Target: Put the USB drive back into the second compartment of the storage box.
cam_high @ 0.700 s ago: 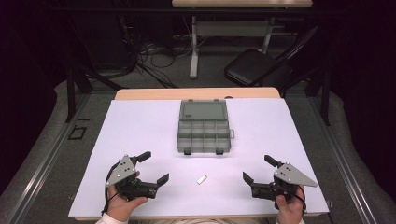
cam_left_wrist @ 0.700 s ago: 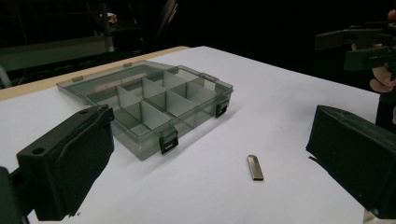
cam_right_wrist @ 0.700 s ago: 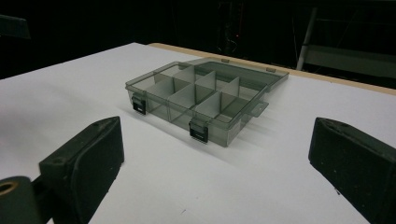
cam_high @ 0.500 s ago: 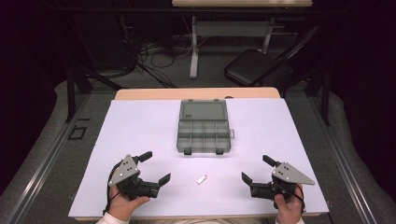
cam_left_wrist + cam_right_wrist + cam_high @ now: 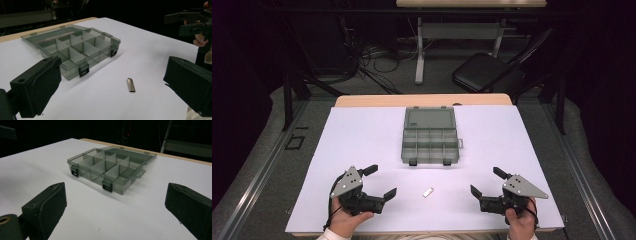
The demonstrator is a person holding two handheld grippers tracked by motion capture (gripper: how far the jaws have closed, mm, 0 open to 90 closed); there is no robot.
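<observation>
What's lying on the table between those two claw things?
A small metal clip lies on white table between left gripper and right gripper, in the high view.

Black folding chair [image 5: 488, 73] behind table; cables [image 5: 372, 55] on floor; white table leg [image 5: 419, 50] beyond.

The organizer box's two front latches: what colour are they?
Black, against the box's smoky translucent grey; the latches show best in the left gripper view.
</observation>
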